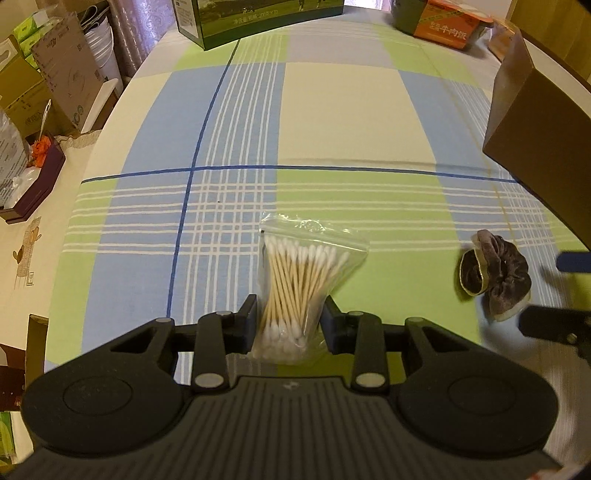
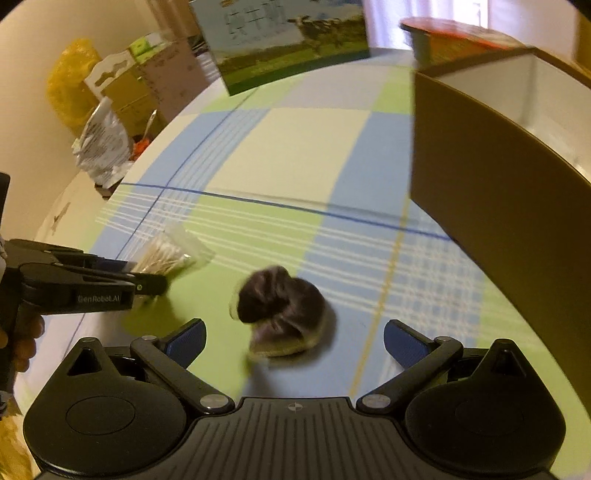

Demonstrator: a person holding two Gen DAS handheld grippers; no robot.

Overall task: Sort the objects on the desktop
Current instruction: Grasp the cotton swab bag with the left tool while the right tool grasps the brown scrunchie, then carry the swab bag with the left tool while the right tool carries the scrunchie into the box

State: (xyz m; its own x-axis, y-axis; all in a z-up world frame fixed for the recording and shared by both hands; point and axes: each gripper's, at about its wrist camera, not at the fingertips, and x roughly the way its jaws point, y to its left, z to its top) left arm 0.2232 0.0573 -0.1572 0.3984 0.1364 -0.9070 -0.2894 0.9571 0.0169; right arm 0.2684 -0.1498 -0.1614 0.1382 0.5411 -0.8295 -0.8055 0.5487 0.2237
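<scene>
A clear zip bag of cotton swabs (image 1: 301, 284) lies on the checked tablecloth. My left gripper (image 1: 290, 321) is shut on the cotton swab bag, its fingers pressing both sides of the bag's near end. The bag also shows in the right wrist view (image 2: 166, 254), held by the left gripper (image 2: 147, 282). A dark velvet scrunchie (image 2: 282, 314) lies on the cloth just ahead of my right gripper (image 2: 293, 341), which is open and empty. The scrunchie also shows at the right of the left wrist view (image 1: 493, 273), where part of the right gripper (image 1: 554, 295) is in view.
A brown open box (image 2: 480, 206) stands at the right, also in the left wrist view (image 1: 535, 140). A green milk carton box (image 1: 240, 18) and an orange food pack (image 1: 447, 26) stand at the far edge. Cardboard boxes and clutter (image 1: 55, 85) lie beyond the table's left edge.
</scene>
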